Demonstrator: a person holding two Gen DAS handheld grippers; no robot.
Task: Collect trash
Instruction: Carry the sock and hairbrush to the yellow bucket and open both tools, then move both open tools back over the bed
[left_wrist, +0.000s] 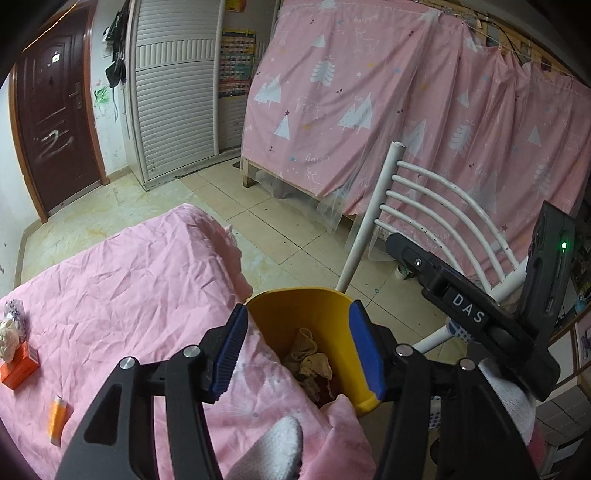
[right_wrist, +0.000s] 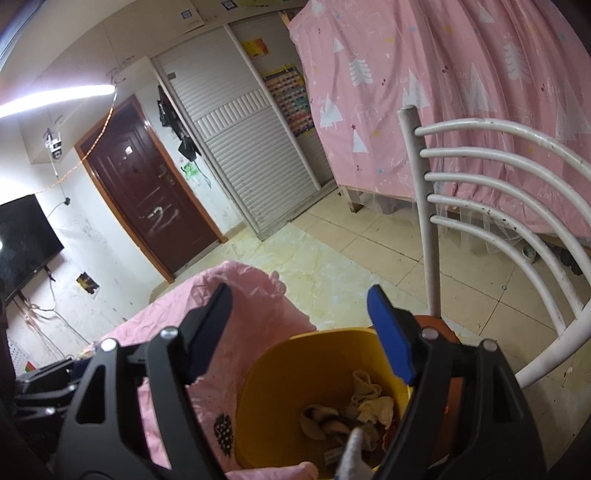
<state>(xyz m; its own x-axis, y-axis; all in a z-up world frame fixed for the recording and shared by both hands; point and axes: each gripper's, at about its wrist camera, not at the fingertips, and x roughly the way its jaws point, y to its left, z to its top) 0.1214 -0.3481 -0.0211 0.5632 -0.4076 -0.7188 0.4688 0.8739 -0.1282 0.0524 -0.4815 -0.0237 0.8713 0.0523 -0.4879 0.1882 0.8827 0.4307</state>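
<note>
Trash sits gathered in a yellow plastic bin at the lower centre of both wrist views: crumpled beige paper wads lie at its bottom. In the left wrist view the left gripper hangs over the bin's mouth, its blue-padded jaws apart on either side of the opening with nothing pressed between them. The right gripper, seen in its own view, likewise stands with its jaws wide apart above the bin, holding nothing. The bin rests against the edge of a wrinkled pink bedsheet that fills the lower left of the left view. On that sheet, at the far left, lie an orange cardboard box, a crumpled white wad just above it, and a small orange tube lower down. A white metal chair back curves through the right of the right view.
</note>
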